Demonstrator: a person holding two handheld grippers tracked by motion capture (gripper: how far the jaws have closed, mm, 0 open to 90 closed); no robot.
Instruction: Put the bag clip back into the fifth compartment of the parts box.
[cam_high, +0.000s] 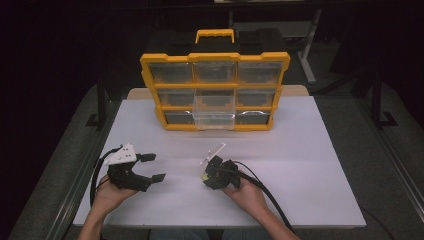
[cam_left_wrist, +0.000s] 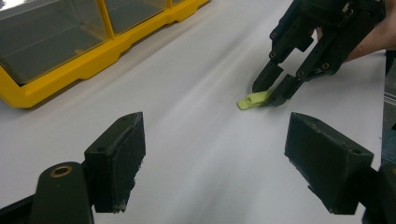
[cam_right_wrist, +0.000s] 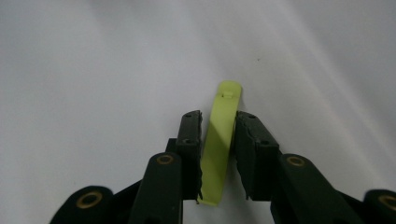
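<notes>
The left hand-held gripper (cam_high: 153, 167) rests on the white surface (cam_high: 310, 165) with its jaws spread wide and nothing between them. To its right, the right hand-held gripper (cam_right_wrist: 218, 128) points down at the surface, its pads pressed against both sides of a flat yellow-green strip (cam_right_wrist: 220, 135) whose tip pokes out beyond the pads. Well beyond both hand-held grippers stands a yellow drawer organiser (cam_high: 215, 92).

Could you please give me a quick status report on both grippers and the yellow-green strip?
Right gripper shut on the yellow-green strip, low at the table. Left gripper open, nothing between its jaws. Nothing in the way.
</notes>
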